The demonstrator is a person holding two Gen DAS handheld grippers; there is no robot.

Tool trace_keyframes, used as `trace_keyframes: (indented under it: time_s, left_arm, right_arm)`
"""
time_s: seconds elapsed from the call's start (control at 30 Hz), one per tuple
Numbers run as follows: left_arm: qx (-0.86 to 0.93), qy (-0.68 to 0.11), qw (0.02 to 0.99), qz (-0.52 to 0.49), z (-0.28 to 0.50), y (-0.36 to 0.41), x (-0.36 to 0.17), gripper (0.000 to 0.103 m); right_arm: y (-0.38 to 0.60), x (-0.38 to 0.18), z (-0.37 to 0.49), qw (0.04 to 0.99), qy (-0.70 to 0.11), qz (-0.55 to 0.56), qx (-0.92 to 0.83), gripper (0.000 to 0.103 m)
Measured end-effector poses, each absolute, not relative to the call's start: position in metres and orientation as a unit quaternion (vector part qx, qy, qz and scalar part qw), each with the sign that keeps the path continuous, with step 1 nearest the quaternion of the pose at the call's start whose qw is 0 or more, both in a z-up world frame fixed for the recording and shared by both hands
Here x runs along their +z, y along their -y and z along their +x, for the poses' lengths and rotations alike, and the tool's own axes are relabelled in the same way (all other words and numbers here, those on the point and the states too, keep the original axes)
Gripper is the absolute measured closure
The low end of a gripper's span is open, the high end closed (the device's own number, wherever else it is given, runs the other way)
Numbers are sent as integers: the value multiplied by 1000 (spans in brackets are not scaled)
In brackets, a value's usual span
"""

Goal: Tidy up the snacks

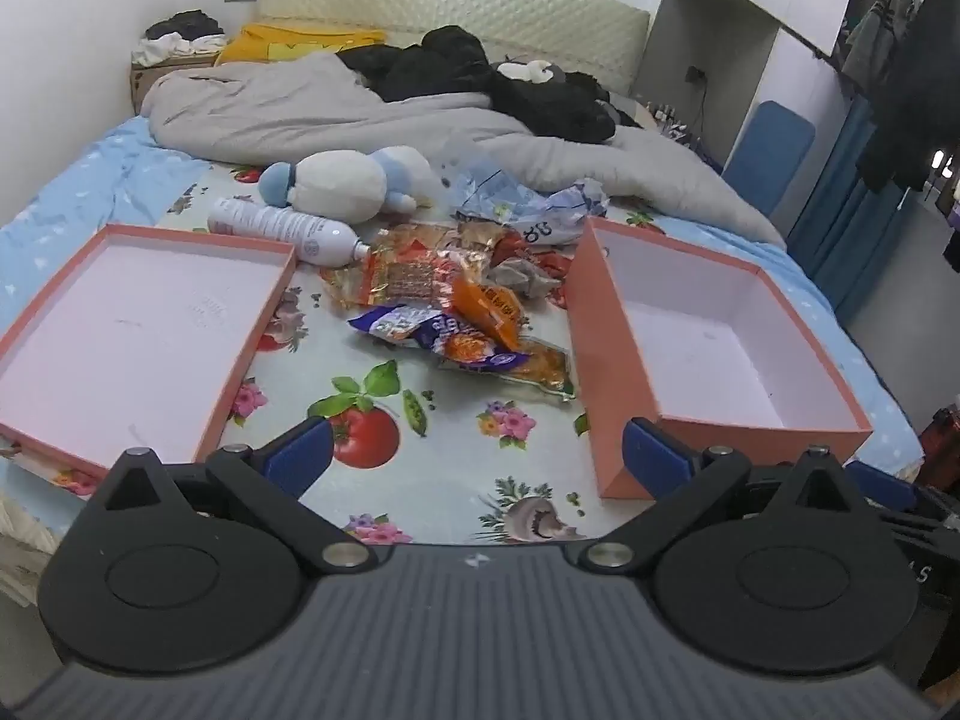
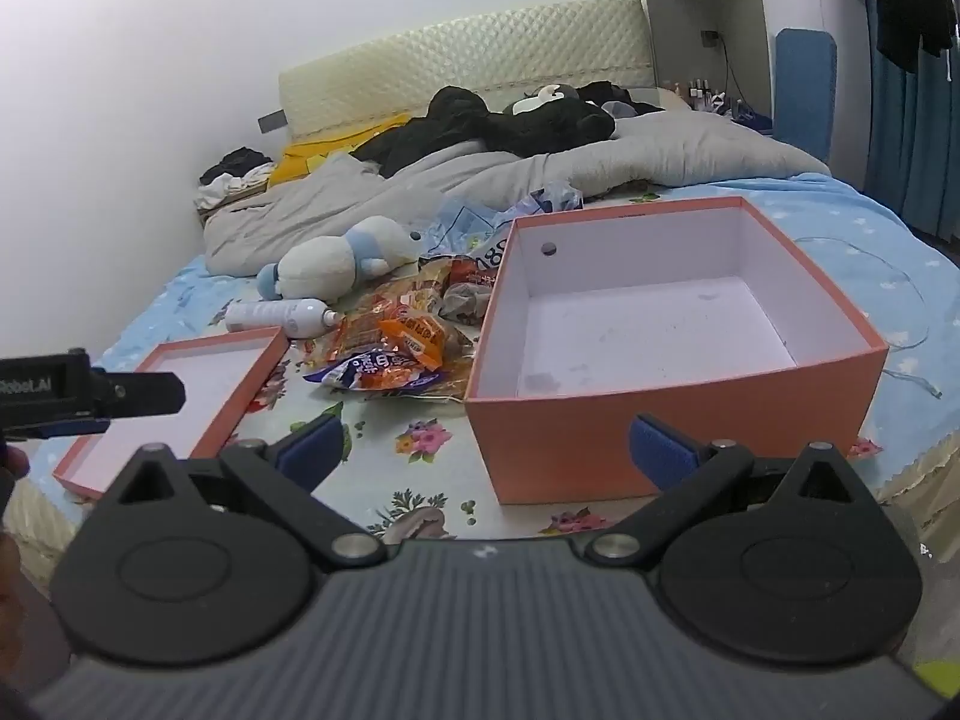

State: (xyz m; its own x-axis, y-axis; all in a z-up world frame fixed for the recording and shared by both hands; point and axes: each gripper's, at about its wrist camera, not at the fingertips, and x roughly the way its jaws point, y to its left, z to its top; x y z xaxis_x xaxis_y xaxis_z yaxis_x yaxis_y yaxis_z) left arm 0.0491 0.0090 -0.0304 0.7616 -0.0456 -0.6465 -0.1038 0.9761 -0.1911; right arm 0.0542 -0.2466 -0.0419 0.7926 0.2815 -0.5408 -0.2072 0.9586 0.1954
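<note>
Snack packets [image 1: 444,306], a crinkled heap of orange, gold and purple foil wrappers, lie mid-bed on the floral-print plastic sheet [image 1: 420,450], between two pieces of one carton. Left of heap: shallow salmon-pink cardboard lid [image 1: 36,324], white inside, nothing in it. Right of heap: deep salmon-pink cardboard box [image 1: 606,360], white inside, nothing in it; its near left wall stands just beside the lowest clear-wrapped packet. Behind the heap: white plastic spray bottle [image 1: 282,225] lying on its side, nozzle toward the wrappers; a white-and-blue plush toy [image 1: 348,183]; a crumpled pale-blue plastic bag [image 1: 522,198]; then the grey duvet [image 1: 300,108] and black clothing [image 1: 480,72].

Open room: a bare strip of sheet runs from the bed's near edge up to the heap, between lid and box. In the right wrist view the box's front wall sits close to the bed's near edge.

Left gripper [image 1: 477,450]: blue-padded fingers spread fully wide, nothing between them, hanging over the near strip, tilted down toward the heap. Right gripper [image 2: 486,450]: fingers likewise spread fully, nothing held, right pad in front of the box's front wall; contact cannot be told.
</note>
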Motion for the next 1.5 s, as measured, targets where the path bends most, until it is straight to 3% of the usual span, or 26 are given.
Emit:
trace_keyframes:
  time_s: [1.5]
  left_arm:
    - [23,-358,927,-111,47,-18,-42,0]
  right_arm:
    - [229,-53,60,940,-307,45,142,0]
